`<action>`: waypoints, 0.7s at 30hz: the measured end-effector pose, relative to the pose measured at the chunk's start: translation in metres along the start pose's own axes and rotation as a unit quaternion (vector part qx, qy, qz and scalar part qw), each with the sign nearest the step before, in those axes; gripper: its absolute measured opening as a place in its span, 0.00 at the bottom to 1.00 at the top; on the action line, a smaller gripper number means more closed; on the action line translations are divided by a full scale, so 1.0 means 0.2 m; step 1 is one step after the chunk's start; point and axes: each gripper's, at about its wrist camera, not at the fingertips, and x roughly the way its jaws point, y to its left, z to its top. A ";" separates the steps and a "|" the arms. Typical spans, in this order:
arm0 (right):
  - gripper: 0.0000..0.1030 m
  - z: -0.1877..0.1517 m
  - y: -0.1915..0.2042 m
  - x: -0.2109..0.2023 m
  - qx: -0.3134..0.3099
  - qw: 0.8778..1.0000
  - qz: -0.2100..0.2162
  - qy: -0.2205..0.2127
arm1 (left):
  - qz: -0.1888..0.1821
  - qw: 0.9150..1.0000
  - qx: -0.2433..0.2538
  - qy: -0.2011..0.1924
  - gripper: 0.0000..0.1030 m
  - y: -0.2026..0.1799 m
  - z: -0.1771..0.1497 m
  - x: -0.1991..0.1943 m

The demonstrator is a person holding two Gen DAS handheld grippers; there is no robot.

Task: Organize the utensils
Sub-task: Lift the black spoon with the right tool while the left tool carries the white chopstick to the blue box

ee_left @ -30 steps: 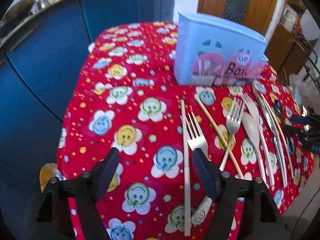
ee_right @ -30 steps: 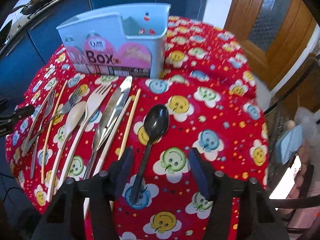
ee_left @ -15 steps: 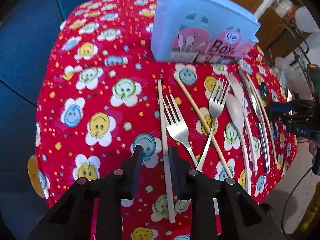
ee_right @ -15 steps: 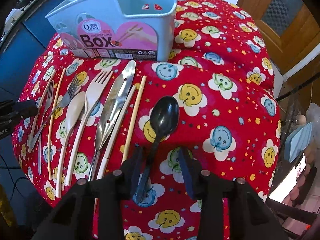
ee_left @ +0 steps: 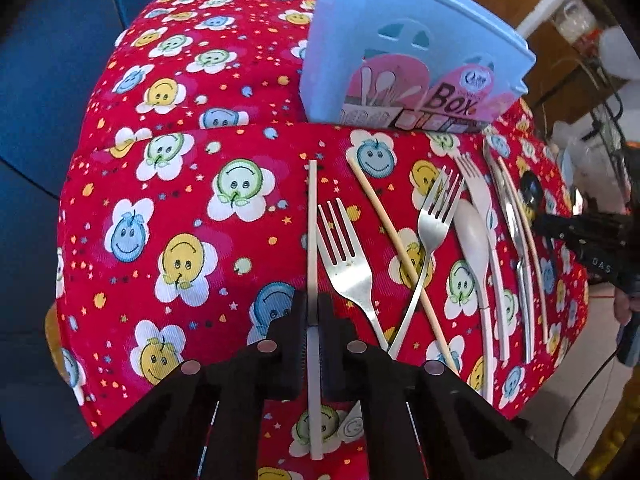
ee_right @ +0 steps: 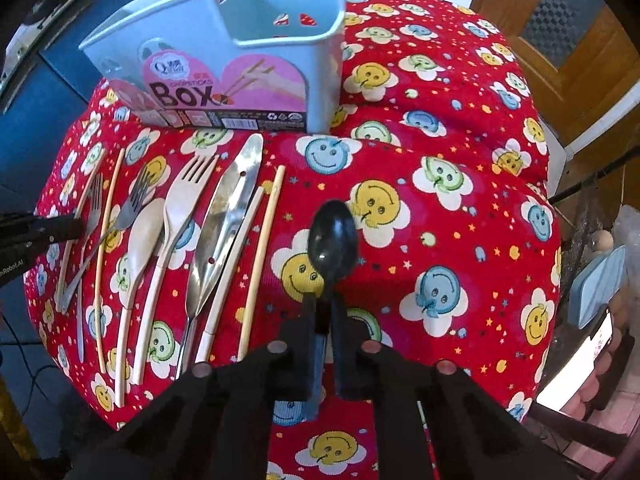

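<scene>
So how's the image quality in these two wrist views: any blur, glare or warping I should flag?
Left wrist view: sharp, strong fisheye bending of the box, bright washout at the upper right. Right wrist view: also sharp, glare on the metal tongs and a soft sheen on the black spoon, dark vignette in the corners.

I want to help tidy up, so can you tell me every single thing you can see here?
Light blue plastic chopsticks box: one, blue, pink label, behind the row.
Red smiley-flower tablecloth: one, red, under everything.
Silver metal forks: two, silver, row's left part.
Cream plastic spoon: one, cream, mid-row.
Cream plastic fork: one, cream, beside that spoon.
Shiny steel tongs: one, silver, mid-row.
Thin chopsticks: four, two tan, two whitish, spread along the row.
Black plastic spoon: one, black, row's right end.
Left gripper: one, black, jaws just closed on a whitish chopstick.
Right gripper: one, black, jaws just closed on the black spoon's handle.
</scene>
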 end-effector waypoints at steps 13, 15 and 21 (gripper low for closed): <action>0.04 -0.14 -0.06 -0.22 0.028 0.990 0.062 -0.122 | -0.043 0.985 -0.028 -0.163 0.05 0.10 -0.17 -0.33; 0.04 -0.15 -0.04 -0.26 0.031 0.985 0.068 -0.154 | -0.052 0.980 -0.028 -0.190 0.05 0.06 -0.15 -0.37; 0.04 -0.16 0.03 -0.38 0.032 0.964 0.088 -0.248 | -0.066 0.962 -0.030 -0.262 0.05 0.00 -0.08 -0.48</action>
